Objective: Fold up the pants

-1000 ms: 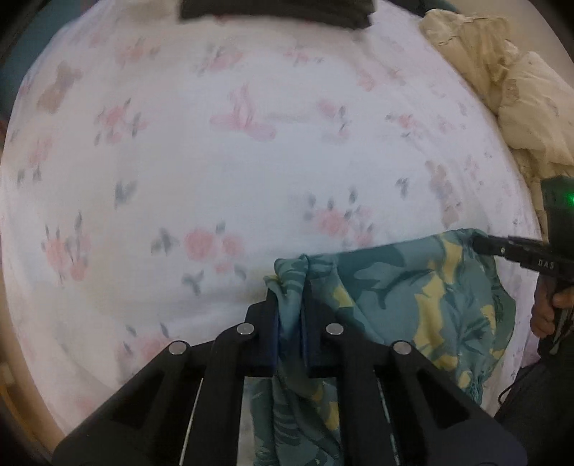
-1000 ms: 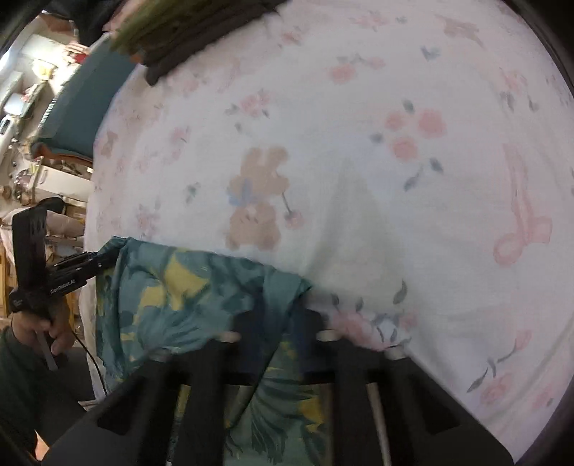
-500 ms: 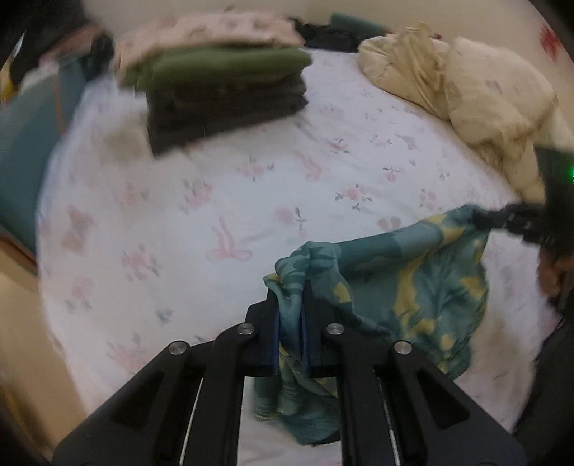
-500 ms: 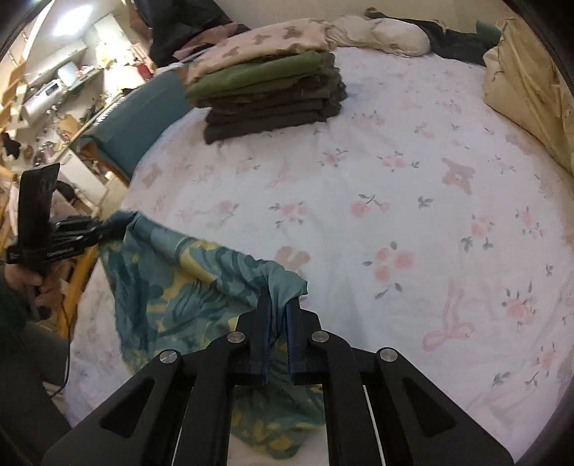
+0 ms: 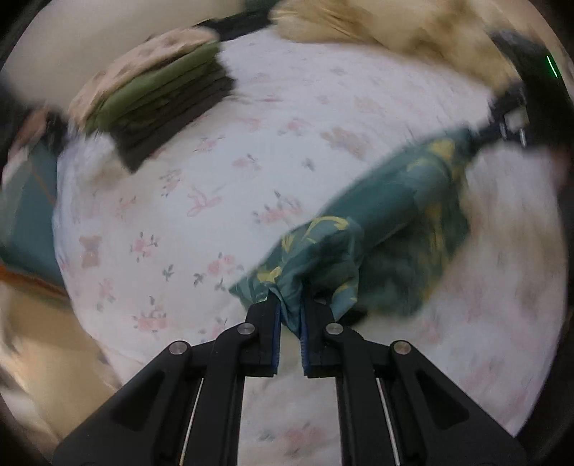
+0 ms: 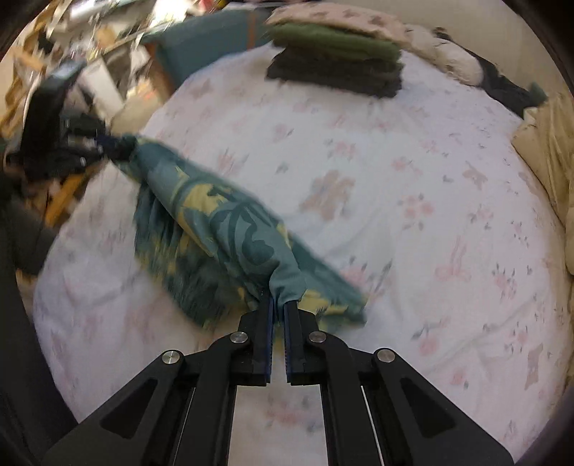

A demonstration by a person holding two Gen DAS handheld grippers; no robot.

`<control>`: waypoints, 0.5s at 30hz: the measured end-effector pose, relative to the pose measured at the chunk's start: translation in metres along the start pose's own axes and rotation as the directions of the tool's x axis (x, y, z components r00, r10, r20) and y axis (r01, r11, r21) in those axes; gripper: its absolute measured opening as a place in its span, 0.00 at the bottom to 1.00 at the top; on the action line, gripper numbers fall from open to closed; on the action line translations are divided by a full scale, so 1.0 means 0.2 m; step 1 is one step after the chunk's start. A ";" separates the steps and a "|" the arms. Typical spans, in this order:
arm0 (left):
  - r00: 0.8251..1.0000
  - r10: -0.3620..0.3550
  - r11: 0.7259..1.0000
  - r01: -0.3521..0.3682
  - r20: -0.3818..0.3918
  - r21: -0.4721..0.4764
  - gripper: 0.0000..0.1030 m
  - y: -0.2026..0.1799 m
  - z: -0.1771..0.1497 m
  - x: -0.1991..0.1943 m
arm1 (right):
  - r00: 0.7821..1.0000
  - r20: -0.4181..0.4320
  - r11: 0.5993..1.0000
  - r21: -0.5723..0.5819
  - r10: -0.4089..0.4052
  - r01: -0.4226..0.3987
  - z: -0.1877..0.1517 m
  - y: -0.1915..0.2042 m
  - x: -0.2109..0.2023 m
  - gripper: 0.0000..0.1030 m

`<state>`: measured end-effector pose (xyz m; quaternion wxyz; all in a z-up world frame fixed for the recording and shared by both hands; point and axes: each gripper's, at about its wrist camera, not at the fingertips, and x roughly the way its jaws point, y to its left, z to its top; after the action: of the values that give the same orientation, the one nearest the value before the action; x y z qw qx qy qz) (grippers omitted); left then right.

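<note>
The teal pants with a yellow leaf print [image 5: 387,211] hang stretched in the air between my two grippers, above the flowered bed sheet [image 5: 215,186]. My left gripper [image 5: 290,308] is shut on one bunched end of the pants. My right gripper [image 6: 279,304] is shut on the other end of the pants [image 6: 222,222]. The right gripper shows at the right edge of the left wrist view [image 5: 477,138], and the left gripper shows at the left of the right wrist view [image 6: 107,145]. The loose fabric below is motion-blurred.
A stack of folded clothes [image 5: 154,96] lies at the far side of the bed, also in the right wrist view [image 6: 337,61]. A crumpled cream duvet [image 5: 387,25] lies at the far right. A teal cushion [image 6: 204,43] and cluttered furniture stand beyond the bed's left edge.
Both grippers have lifted and moved apart, pulling the pants taut and clear of the sheet. The cameras now look from higher, showing more of the bed.
</note>
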<state>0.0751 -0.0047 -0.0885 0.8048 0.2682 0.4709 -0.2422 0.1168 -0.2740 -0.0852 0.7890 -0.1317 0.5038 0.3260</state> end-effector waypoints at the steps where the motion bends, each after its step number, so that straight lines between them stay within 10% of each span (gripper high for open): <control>1: 1.000 -0.004 0.999 0.004 -0.020 0.040 0.06 -0.05 -0.03 0.01 | 1.000 -0.027 1.000 -0.015 0.000 -0.001 -0.02 0.02 0.01 0.04; 11: 0.979 0.034 0.987 -0.002 -0.199 0.159 0.10 -0.27 -0.14 0.30 | 0.974 -0.224 0.999 -0.028 -0.044 0.038 -0.12 0.08 0.26 0.05; 15: 0.933 -0.082 0.995 0.097 -0.352 0.026 0.56 -0.14 -0.19 0.27 | 0.954 -0.274 0.991 -0.069 -0.126 0.111 -0.18 0.06 0.23 0.05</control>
<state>0.0565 -0.0080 -0.1581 0.6904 0.3026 0.6129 -0.2369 0.0955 -0.2663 -0.1401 0.7250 -0.2270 0.5917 0.2698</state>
